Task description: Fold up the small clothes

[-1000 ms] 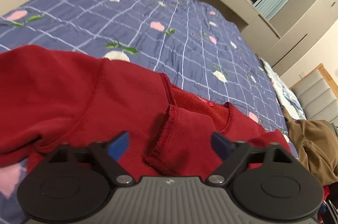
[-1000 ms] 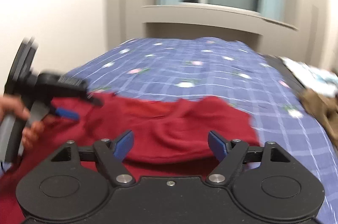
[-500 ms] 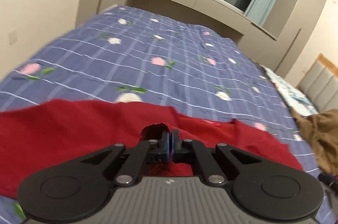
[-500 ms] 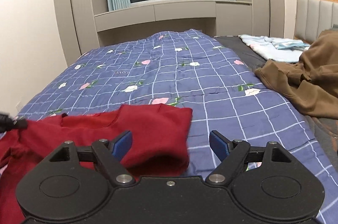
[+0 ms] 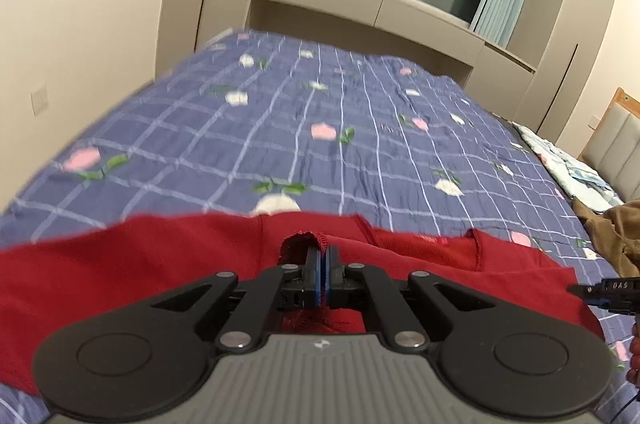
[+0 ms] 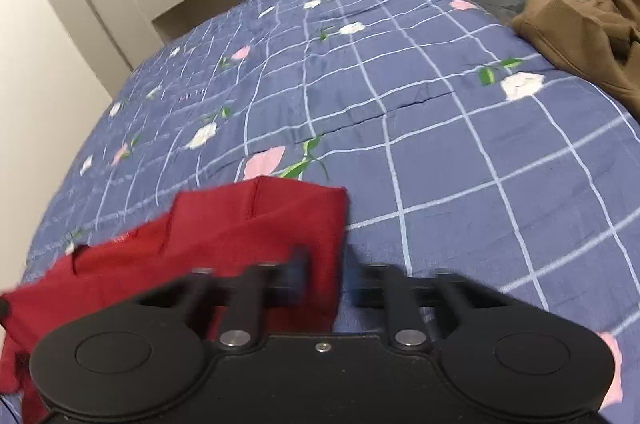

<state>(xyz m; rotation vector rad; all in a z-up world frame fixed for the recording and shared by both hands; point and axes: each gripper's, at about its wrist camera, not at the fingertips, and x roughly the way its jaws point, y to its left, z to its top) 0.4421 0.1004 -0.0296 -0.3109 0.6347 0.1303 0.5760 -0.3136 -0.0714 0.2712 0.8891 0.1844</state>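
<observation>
While the bed (image 5: 360, 128) is carrying the red garment (image 5: 140, 264) across its near edge, a brown garment (image 6: 580, 32) is lying well apart; the left claw (image 5: 321, 274) is pinching a red hem, and the blurred right claw (image 6: 324, 280) is narrowing around the red corner, grip unclear.

Warm indoor light — motion blur

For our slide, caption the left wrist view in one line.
Left gripper shut on a red sweatshirt cuff, above a blue floral checked bedspread.
</observation>
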